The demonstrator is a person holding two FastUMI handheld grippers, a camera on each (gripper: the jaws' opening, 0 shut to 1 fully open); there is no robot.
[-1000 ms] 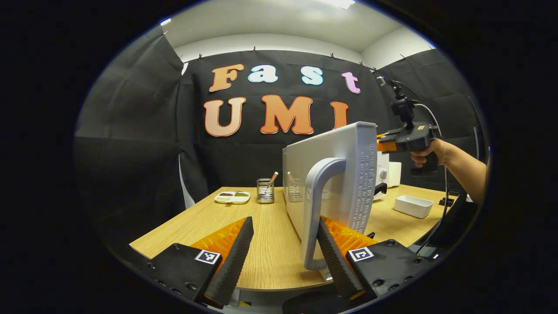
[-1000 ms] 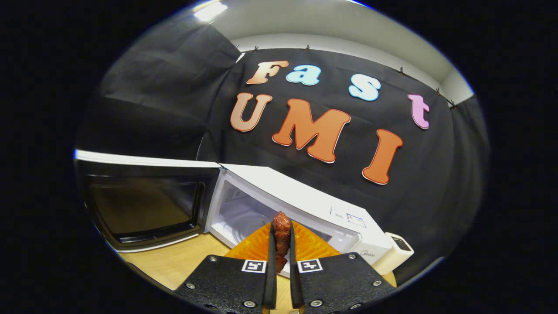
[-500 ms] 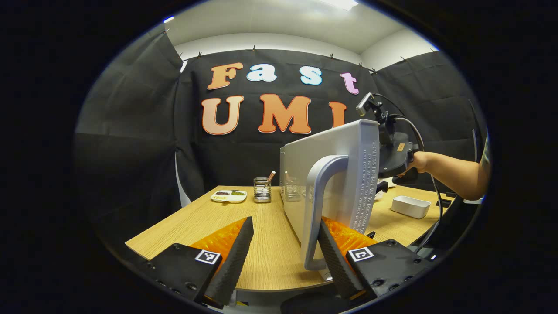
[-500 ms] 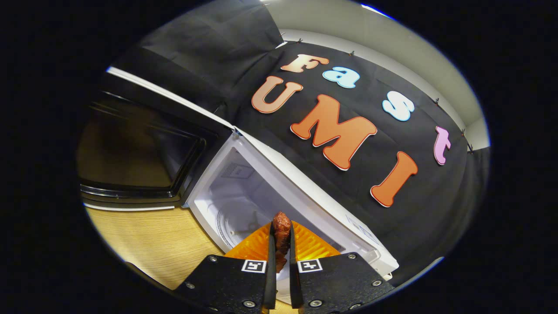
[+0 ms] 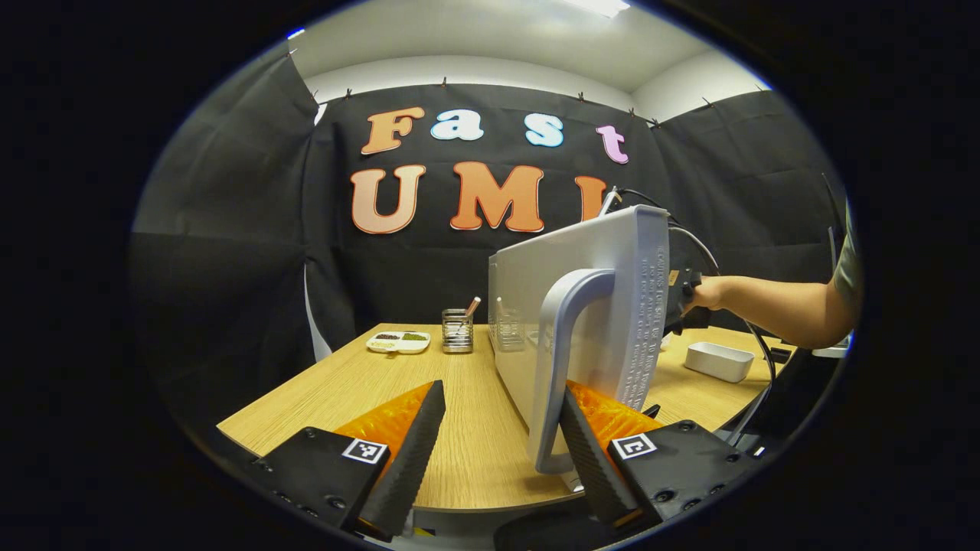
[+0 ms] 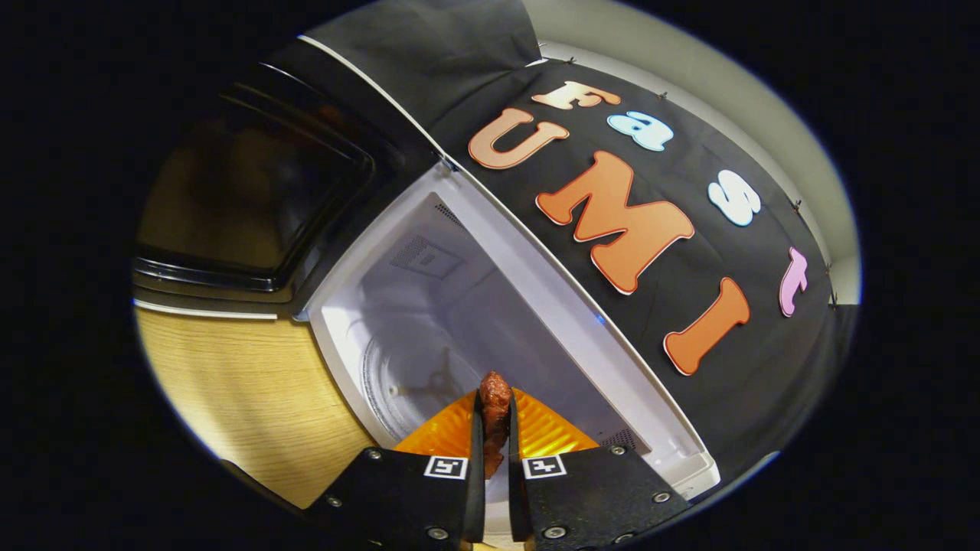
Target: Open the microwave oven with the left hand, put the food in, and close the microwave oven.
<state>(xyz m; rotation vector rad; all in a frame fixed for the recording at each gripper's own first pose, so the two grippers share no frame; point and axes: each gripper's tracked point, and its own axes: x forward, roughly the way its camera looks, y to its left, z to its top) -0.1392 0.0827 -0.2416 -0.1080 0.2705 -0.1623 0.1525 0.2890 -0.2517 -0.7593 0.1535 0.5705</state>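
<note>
Two grippers are at work, and this one is all about the carry. The right gripper (image 6: 492,448) has its fingers pinched nearly together on the food (image 6: 494,417), a reddish-brown piece standing up between them, and it points straight at the open mouth of the microwave oven (image 6: 536,306). The glass turntable (image 6: 406,383) lies just beyond the food, on the cavity floor. Over in the left gripper view, the left gripper (image 5: 498,436) stands wide open around nothing; its right finger sits just behind the door handle (image 5: 563,360), though whether it touches I cannot tell. The door (image 5: 582,306) is swung out over the table (image 5: 383,383), and a hand (image 5: 700,295) reaches in behind it.

My read: keep the squeeze steady, go in low through the middle of the opening, clear of the frame, and let go only once the food is over the turntable. The left gripper should hold the door out wide.
</note>
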